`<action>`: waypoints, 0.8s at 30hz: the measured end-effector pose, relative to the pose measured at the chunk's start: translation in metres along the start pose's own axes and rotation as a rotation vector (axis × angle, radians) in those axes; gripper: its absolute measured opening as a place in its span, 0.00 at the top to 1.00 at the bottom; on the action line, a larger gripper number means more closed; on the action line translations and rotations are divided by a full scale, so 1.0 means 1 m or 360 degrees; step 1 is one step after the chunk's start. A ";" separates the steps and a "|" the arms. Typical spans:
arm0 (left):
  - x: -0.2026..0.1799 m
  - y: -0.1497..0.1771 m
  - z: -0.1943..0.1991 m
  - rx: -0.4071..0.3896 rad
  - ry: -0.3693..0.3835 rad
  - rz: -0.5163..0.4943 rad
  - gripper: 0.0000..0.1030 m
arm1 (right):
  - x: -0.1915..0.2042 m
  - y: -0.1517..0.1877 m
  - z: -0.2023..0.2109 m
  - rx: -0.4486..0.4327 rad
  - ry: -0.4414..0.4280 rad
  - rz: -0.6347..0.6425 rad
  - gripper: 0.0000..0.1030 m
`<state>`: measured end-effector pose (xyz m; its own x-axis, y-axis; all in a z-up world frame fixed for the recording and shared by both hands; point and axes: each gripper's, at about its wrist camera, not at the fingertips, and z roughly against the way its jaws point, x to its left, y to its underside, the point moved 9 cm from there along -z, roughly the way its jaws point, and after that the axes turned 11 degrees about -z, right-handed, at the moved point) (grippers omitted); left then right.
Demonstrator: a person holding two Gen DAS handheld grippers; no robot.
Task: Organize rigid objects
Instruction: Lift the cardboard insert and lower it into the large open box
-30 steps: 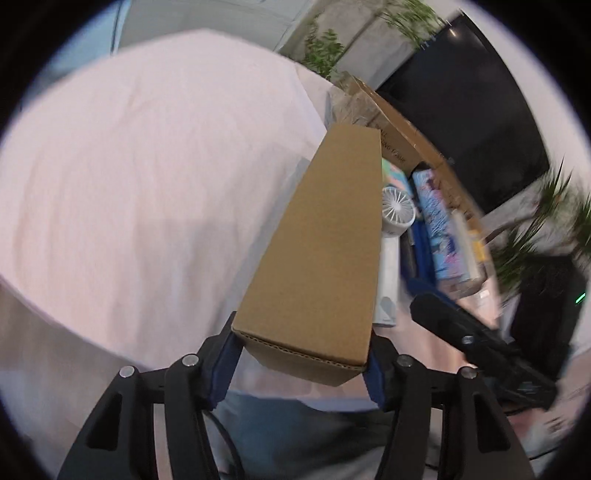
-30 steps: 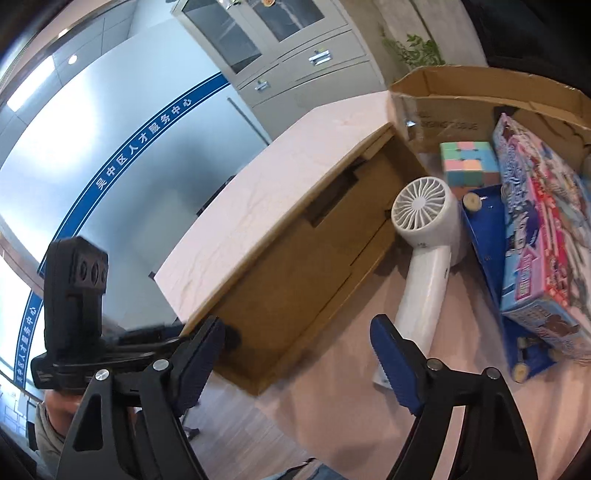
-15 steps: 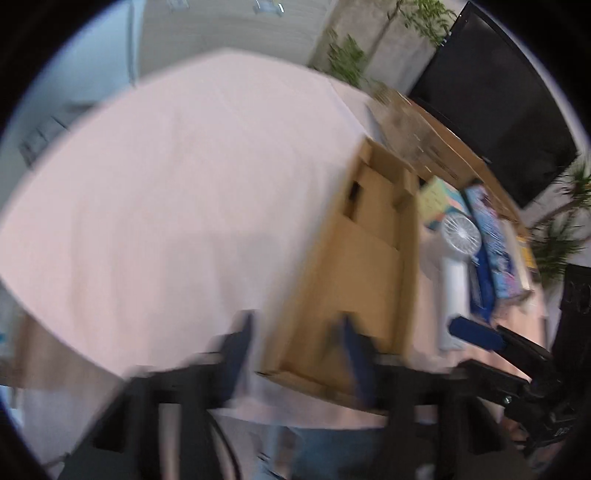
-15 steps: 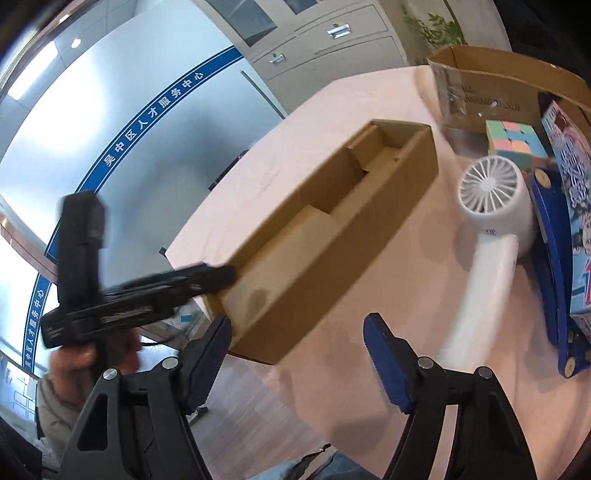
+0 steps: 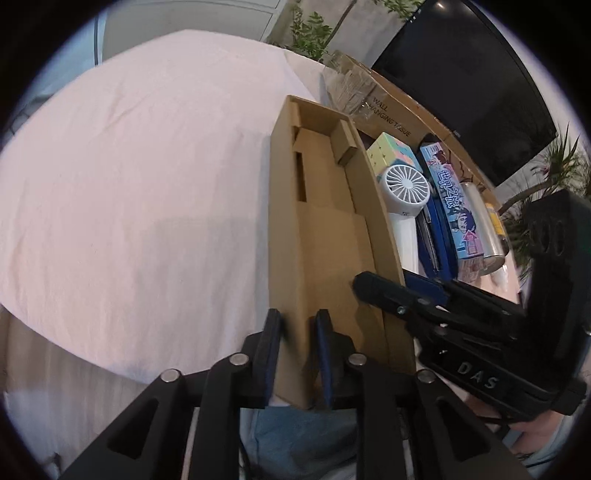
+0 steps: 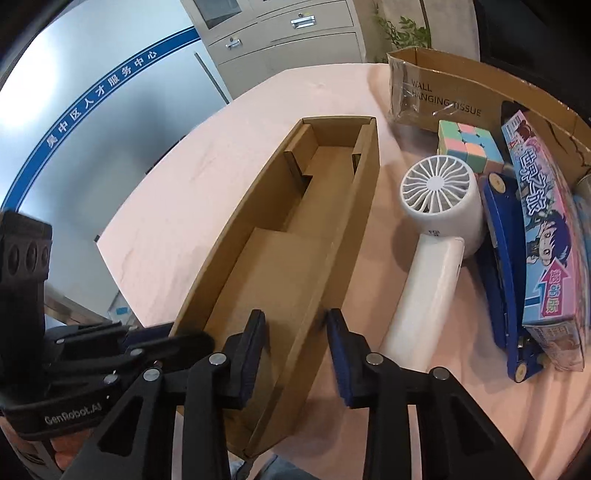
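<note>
The long cardboard box (image 5: 328, 236) lies open side up on the pink table (image 5: 129, 166), with one short end hanging over the near edge. Inside it a folded cardboard insert (image 6: 273, 273) is seen.

The left wall of the box is pinched near that end by the left gripper (image 5: 297, 350); its two blue pads are pressed close, one on each side of the thin wall. In the right wrist view only the black body of this gripper is seen, low on the left.

The right gripper (image 6: 295, 354) is spread a little around the right wall of the box, one finger inside and one outside. Whether its pads touch the wall cannot be told. In the left wrist view its dark finger is seen reaching over the right wall.

Just to the right of the box lies a white handheld fan (image 6: 436, 236), head away, handle toward the camera. Past the fan a pastel puzzle cube (image 6: 467, 146) is seen, and behind that a brown carton (image 6: 447, 99) marked "WALL HANGING TISSUE". A blue stapler (image 6: 502, 266) lies beside the fan, and a pink and blue game box (image 6: 546, 229) leans on it.

A silver can (image 5: 480, 221) past the game box is clearly shown only in the left wrist view. A blue stripe with white letters on the wall (image 6: 92, 96) and grey cabinets (image 6: 284, 33) are shown only in the right wrist view.
</note>
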<state>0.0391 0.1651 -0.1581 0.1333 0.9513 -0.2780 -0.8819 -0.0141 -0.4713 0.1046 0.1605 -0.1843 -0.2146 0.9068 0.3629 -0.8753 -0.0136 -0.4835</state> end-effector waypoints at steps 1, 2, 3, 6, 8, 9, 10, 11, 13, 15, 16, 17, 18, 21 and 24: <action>-0.001 -0.003 0.002 -0.0004 -0.0024 -0.0016 0.89 | -0.001 -0.002 0.003 -0.0014 -0.0007 -0.0009 0.79; -0.008 -0.008 0.006 -0.0020 -0.0039 -0.0040 0.90 | 0.001 -0.004 0.009 -0.0045 -0.0010 0.0002 0.80; -0.012 -0.013 0.012 -0.0051 -0.0057 -0.0060 0.89 | 0.002 -0.007 0.014 -0.0088 0.0005 0.0017 0.82; -0.031 -0.052 0.050 -0.0247 -0.0136 -0.0154 0.90 | 0.013 -0.029 0.054 -0.0359 0.0042 0.0123 0.84; -0.048 -0.094 0.079 -0.0414 -0.0187 -0.0268 0.90 | 0.016 -0.053 0.085 -0.0507 0.0032 0.0148 0.85; -0.057 -0.114 0.088 -0.0472 -0.0212 -0.0322 0.90 | 0.015 -0.067 0.098 -0.0571 0.0031 0.0155 0.85; -0.067 -0.136 0.097 -0.0533 -0.0235 -0.0381 0.90 | 0.013 -0.083 0.113 -0.0629 0.0032 0.0152 0.85; -0.081 -0.162 0.104 -0.0595 -0.0259 -0.0457 0.90 | 0.008 -0.103 0.126 -0.0685 0.0044 0.0154 0.85; -0.102 -0.204 0.109 -0.0659 -0.0270 -0.0568 0.90 | -0.005 -0.141 0.152 -0.0776 0.0054 0.0110 0.85; -0.119 -0.247 0.104 -0.0668 -0.0239 -0.0626 0.90 | -0.021 -0.183 0.179 -0.0885 0.0098 0.0074 0.86; -0.123 -0.264 0.098 -0.0657 -0.0221 -0.0642 0.90 | -0.031 -0.202 0.190 -0.0916 0.0114 0.0050 0.86; -0.129 -0.282 0.088 -0.0631 -0.0194 -0.0650 0.90 | -0.044 -0.228 0.199 -0.0931 0.0132 0.0018 0.86; -0.131 -0.297 0.076 -0.0606 -0.0182 -0.0653 0.90 | -0.052 -0.241 0.205 -0.0933 0.0134 -0.0010 0.87; -0.130 -0.331 0.038 -0.0520 -0.0139 -0.0644 0.91 | -0.091 -0.293 0.202 -0.0865 0.0150 -0.0095 0.87; -0.123 -0.349 -0.006 -0.0414 -0.0156 -0.0618 0.91 | -0.120 -0.325 0.181 -0.0768 0.0178 -0.0131 0.87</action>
<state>0.3331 0.0512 0.0351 0.3765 0.9258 0.0348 -0.6308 0.2837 -0.7222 0.3364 -0.0205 0.0731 -0.0823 0.9367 0.3404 -0.5813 0.2323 -0.7798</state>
